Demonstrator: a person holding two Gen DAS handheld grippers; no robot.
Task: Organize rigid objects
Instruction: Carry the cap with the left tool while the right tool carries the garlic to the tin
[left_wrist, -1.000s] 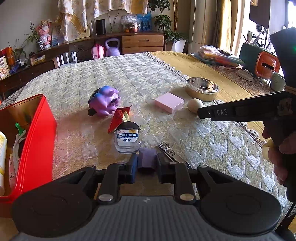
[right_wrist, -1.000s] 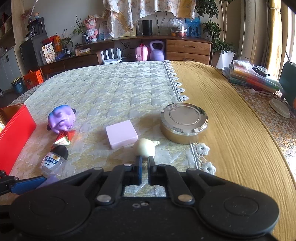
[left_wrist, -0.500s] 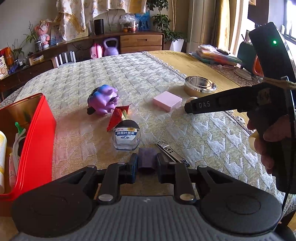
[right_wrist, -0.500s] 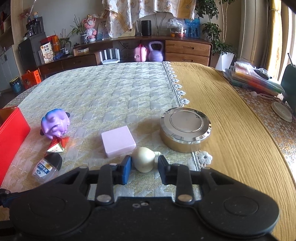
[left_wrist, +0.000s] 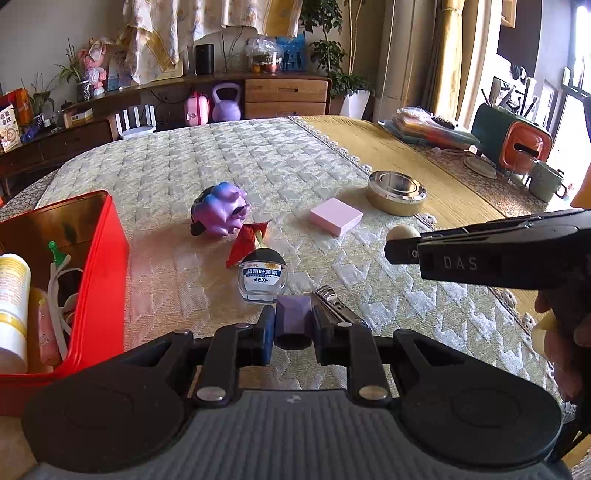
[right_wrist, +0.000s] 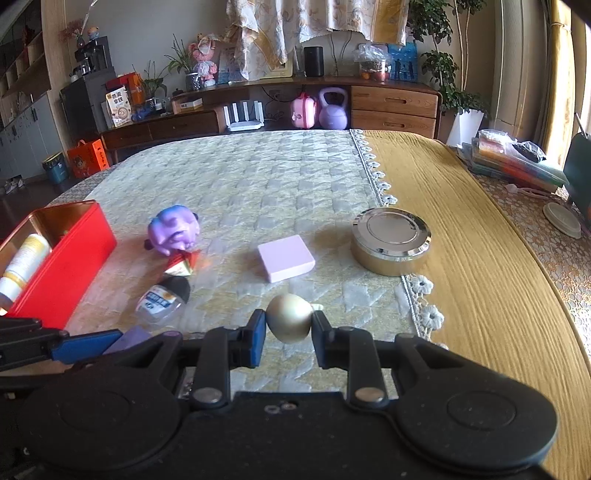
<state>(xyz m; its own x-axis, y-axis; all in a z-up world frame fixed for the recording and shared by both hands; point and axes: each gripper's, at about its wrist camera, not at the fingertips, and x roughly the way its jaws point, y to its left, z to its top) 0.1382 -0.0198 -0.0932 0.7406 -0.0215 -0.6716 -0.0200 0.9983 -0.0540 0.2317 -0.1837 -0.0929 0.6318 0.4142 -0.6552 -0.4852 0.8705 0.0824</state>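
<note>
Cream egg-shaped piece (right_wrist: 289, 322) sits gripped between right tongs (right_wrist: 288, 331); left tongs (left_wrist: 293, 325) clamp purple block (left_wrist: 293, 320).

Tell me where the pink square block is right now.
In the right wrist view the pink square block lies flat on the quilted cloth, mid-table, between the purple toy on its left and the round metal tin on its right.

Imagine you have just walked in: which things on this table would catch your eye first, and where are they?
Probably the bright red tin at the left edge, open, with a bottle inside. Next the purple toy in the middle of the quilted cloth, with a pink block to its right and a shiny round tin beyond it. Close up, the left claw holds a small purple block, and the right claw has a cream, onion-shaped thing between its pads.
</note>
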